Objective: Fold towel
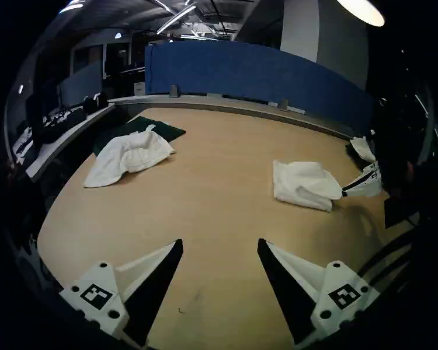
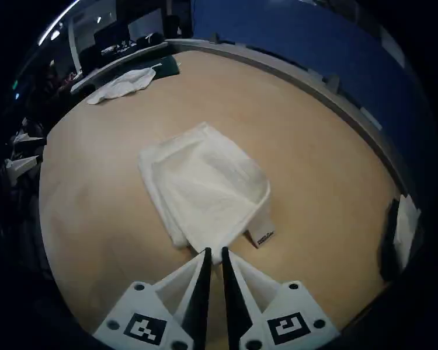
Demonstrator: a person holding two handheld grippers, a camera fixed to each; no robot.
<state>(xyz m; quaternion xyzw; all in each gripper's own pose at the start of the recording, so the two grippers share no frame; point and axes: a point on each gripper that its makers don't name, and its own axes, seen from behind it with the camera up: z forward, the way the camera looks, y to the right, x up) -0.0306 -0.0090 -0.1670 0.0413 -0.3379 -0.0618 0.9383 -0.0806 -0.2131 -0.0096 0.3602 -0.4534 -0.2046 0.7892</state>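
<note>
White towel [image 2: 204,186] lies straight ahead of our right gripper [image 2: 216,251], jaws pinching its near corner; left gripper [image 1: 219,242] spread, well apart.

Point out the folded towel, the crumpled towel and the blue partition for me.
folded towel [image 2: 204,186], right gripper view, middle of its top layer.
crumpled towel [image 1: 128,154], left gripper view, on its bunched middle.
blue partition [image 1: 248,76], left gripper view, middle of its front panel.

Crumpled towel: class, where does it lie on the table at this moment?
In the left gripper view the crumpled towel lies upper left on the table, touching a green cloth, apart from the folded towel.
</note>
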